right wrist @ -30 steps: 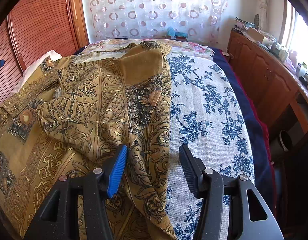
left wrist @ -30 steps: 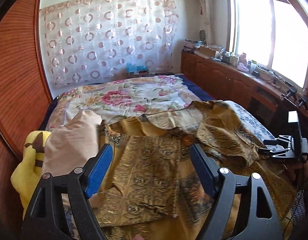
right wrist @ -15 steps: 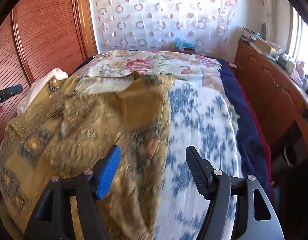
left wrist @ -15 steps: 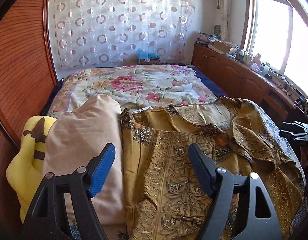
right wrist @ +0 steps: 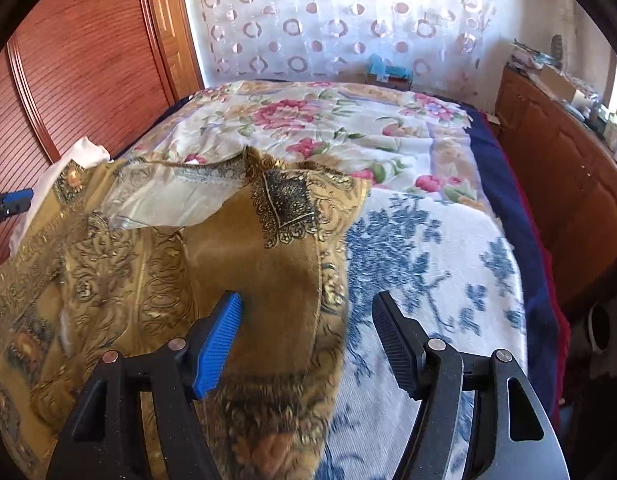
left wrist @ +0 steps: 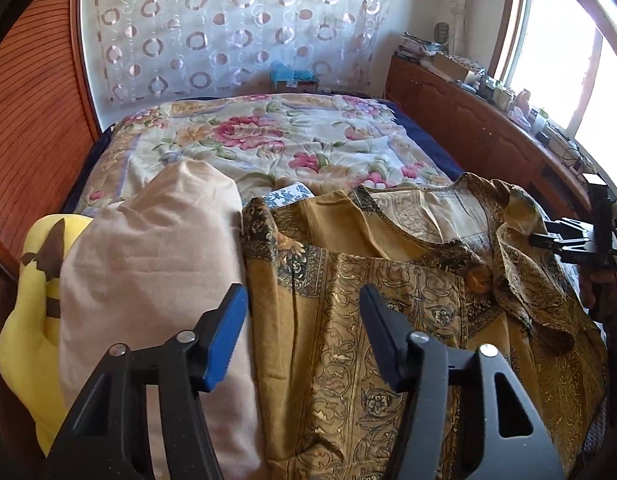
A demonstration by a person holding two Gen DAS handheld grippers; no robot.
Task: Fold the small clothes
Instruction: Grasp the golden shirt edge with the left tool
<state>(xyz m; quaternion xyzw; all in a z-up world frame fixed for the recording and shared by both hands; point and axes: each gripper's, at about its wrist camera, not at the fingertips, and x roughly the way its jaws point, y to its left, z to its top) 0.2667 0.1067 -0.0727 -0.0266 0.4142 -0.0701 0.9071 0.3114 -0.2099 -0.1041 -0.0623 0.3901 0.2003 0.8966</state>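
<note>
We are hovering both grippers over a golden patterned garment (left wrist: 388, 320) spread on the bed (right wrist: 428, 240). Nearest us, the left gripper (left wrist: 300, 336) is standing spread, its jaws having just been closing, with the garment's left edge lying beneath the gap and nothing pinched. The right gripper (right wrist: 308, 336) is also gaping, empty, above the garment's right edge. Just left of the garment, a beige pillow (left wrist: 156, 280) is crowding the fabric; we risk the left gripper catching it along with the cloth. Beyond the garment, a floral quilt (left wrist: 276, 144) is lying.
</note>
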